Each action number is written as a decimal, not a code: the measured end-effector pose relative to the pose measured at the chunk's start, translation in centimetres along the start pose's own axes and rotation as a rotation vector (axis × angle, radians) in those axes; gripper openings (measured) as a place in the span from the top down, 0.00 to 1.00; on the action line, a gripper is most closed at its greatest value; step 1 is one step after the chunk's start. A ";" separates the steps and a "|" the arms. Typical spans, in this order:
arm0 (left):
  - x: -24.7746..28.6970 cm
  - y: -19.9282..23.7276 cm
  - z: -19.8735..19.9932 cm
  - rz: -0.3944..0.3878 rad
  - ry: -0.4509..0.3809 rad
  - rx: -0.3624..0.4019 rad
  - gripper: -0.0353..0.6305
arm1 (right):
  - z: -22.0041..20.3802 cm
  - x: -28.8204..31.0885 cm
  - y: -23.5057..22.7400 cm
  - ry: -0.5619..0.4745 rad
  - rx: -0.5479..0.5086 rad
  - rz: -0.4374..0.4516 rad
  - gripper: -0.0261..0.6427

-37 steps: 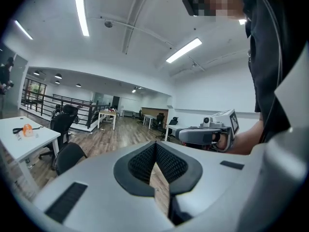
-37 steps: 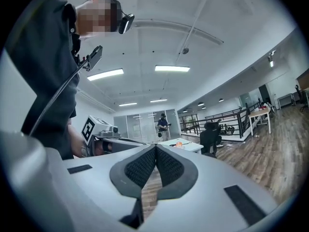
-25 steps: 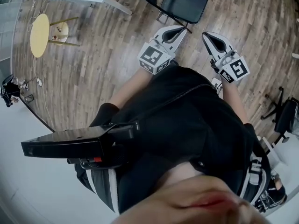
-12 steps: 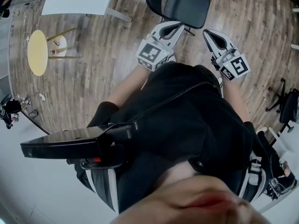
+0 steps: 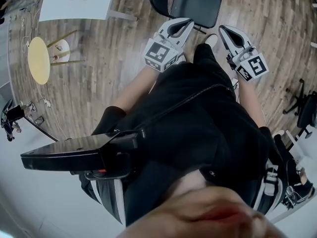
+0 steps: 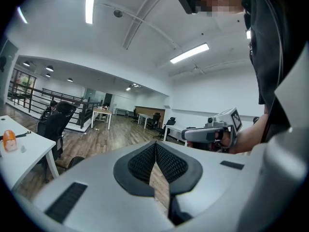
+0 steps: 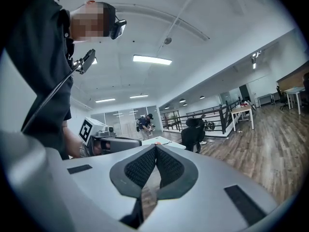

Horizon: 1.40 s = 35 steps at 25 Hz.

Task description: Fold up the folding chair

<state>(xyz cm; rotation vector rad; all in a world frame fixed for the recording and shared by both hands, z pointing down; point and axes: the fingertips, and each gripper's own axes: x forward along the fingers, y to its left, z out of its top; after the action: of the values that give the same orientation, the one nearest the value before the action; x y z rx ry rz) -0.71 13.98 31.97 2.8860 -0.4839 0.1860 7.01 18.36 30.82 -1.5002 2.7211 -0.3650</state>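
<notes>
The black folding chair (image 5: 194,4) stands unfolded on the wood floor at the top of the head view, its seat facing me. My left gripper (image 5: 182,25) is held out just short of the seat's near left corner, jaws shut and empty. My right gripper (image 5: 227,32) hovers to the right of the seat, also shut with nothing in it. In the left gripper view the pads (image 6: 155,151) meet, and the right gripper (image 6: 212,132) shows beside them. In the right gripper view the pads (image 7: 155,151) are closed too. Neither gripper touches the chair.
A white table (image 5: 74,4) stands at the top left, a yellow round stool (image 5: 38,59) below it. A black office chair (image 5: 304,114) is at the right edge. The person's shoe (image 5: 211,39) shows between the grippers. Another office chair (image 6: 55,124) stands by the white table (image 6: 21,144).
Both grippers have moved forward toward the folding chair, which now sits closer to them. A leg and shoe have come into view between the grippers.
</notes>
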 end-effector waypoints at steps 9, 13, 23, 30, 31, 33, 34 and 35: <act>8.4 2.5 0.9 0.078 0.048 0.000 0.94 | 0.1 1.4 -9.4 0.005 0.039 0.085 0.94; 12.2 4.7 1.0 0.124 0.075 -0.027 0.94 | -0.3 2.9 -13.5 0.027 0.067 0.134 0.94; 15.4 10.0 -1.5 0.156 0.162 -0.070 0.94 | -3.4 7.7 -17.7 0.069 0.129 0.168 0.94; 14.4 19.9 -5.8 0.186 0.290 -0.088 0.92 | -8.7 12.5 -20.8 0.097 0.210 0.090 0.94; 13.9 21.7 -6.7 0.198 0.318 -0.093 0.89 | -10.0 13.0 -21.3 0.103 0.226 0.078 0.94; 13.1 25.5 -8.7 0.224 0.380 -0.108 0.78 | -13.0 13.9 -22.6 0.122 0.265 0.051 0.94; 12.6 27.3 -9.7 0.242 0.413 -0.119 0.75 | -14.7 14.2 -23.3 0.134 0.290 0.034 0.94; 12.1 29.1 -10.8 0.264 0.450 -0.130 0.72 | -16.5 14.4 -24.1 0.146 0.316 0.018 0.94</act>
<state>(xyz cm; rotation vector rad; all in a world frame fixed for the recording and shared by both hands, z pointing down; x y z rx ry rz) -0.06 -14.25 49.73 2.5310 -0.7484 0.7900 17.26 -2.82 53.34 -1.4110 2.6156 -0.8892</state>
